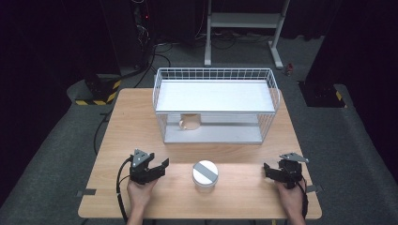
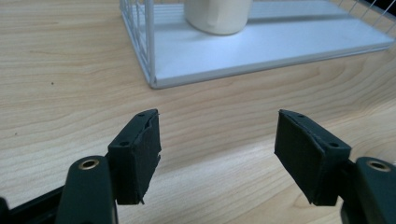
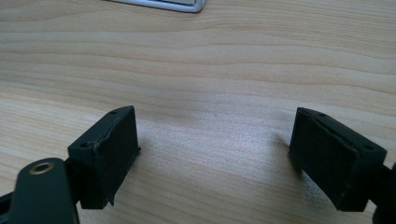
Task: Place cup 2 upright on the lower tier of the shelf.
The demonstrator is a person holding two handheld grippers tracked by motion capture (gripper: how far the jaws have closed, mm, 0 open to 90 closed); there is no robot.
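Inside, wire rack holds cream mug.

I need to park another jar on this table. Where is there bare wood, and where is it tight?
Bare wood lies left of the wire rack, right up to the table edge, and in the strip between the rack's front and the lidded jar. It is tight along the near edge: the left gripper and right gripper, both open, flank the jar. A cup sits on the rack's lower shelf.

Pale, matt wood-grain table; white-coated wire-metal rack with smooth shelves; glossy cream ceramic mug; white container with matt grey lid; black matt, rough-edged gripper pads.
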